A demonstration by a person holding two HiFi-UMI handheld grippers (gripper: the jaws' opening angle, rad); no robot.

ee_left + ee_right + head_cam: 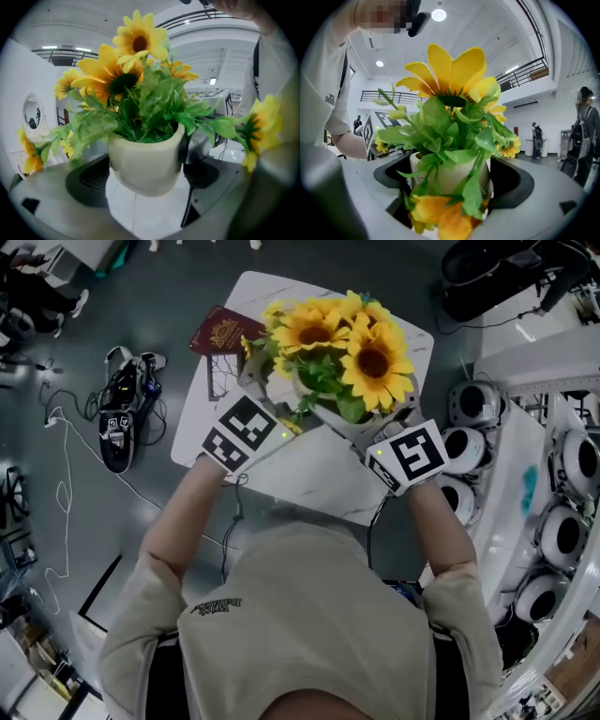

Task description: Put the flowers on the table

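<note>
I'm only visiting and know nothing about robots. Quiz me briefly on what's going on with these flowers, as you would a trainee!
1. True or false: the left gripper alone holds the pot.
2. What lies on the table? A. red booklet B. mug C. phone
3. Fill in: the flowers have ____ petals.
Key: 1 false, the right gripper grips it too; 2 A; 3 yellow.

Dark grey floor (169,521) with loose cables (66,456) lies left of the left gripper (262,399). A white tabletop (319,479) sits beneath it.
</note>
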